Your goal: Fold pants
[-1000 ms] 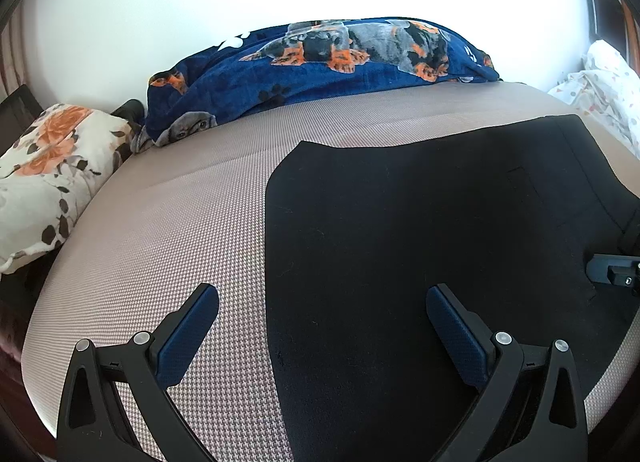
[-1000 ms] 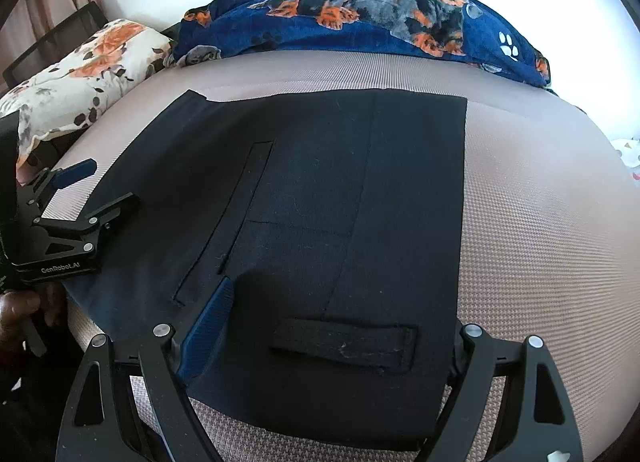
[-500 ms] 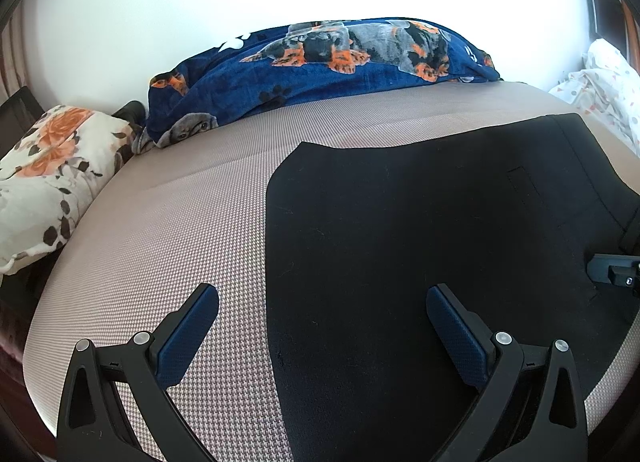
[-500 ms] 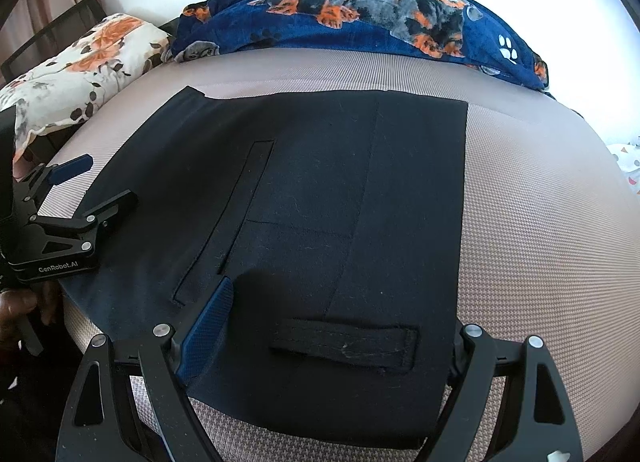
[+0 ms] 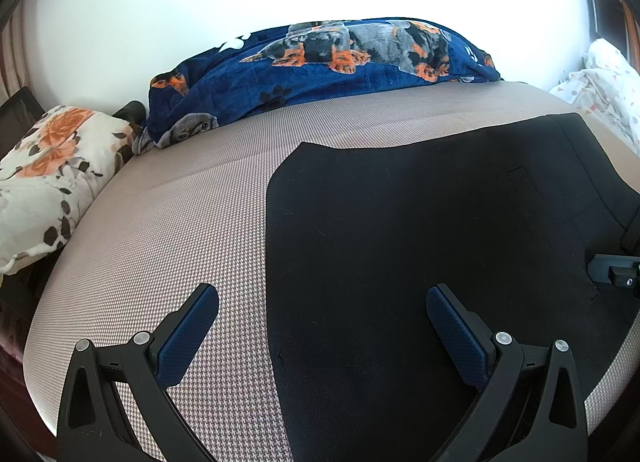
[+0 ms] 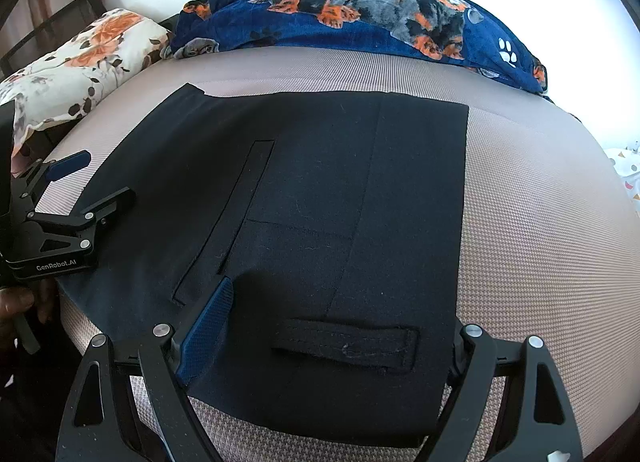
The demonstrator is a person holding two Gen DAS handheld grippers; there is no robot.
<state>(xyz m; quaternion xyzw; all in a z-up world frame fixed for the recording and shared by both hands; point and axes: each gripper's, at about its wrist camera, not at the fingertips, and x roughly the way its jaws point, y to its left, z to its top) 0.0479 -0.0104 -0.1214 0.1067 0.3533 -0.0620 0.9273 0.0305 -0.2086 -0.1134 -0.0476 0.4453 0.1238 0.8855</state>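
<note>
right wrist view first, biggest thing down: one bed point(image 6: 540, 222) with a pinkish houndstooth cover, and on it one pair of black pants point(image 6: 340, 202) already folded into a flat rectangle, sitting toward the near edge of the mattress. one blue dog-print blanket point(image 6: 360, 14) is bunched along the far side by the wall, one floral pillow point(image 6: 80, 54) off at the left corner, plus one bit of white dotted fabric point(image 5: 600, 82) at the right edge in the left wrist view.

two tongs, one per hand. the right gripper point(image 6: 340, 326) is spread wide across the near end of the pants, straddling the belt loop point(image 6: 344, 346), nothing pinched. its right finger looks tucked at or under the cloth edge, can't say for sure. the left gripper point(image 5: 320, 326) is also wide apart, one pad over bare mattress and the other over the black cloth, gripping nothing.

what could go sideways imo: if the right one closes only on the top layer, the stack would peel apart when lifted and the fold goes crooked. the left fingers bracket the pants edge, so a sloppy close could grab the bed cover along with the cloth. also the pants lie close to the mattress edge, so a tug toward the person could drag them off.
</note>
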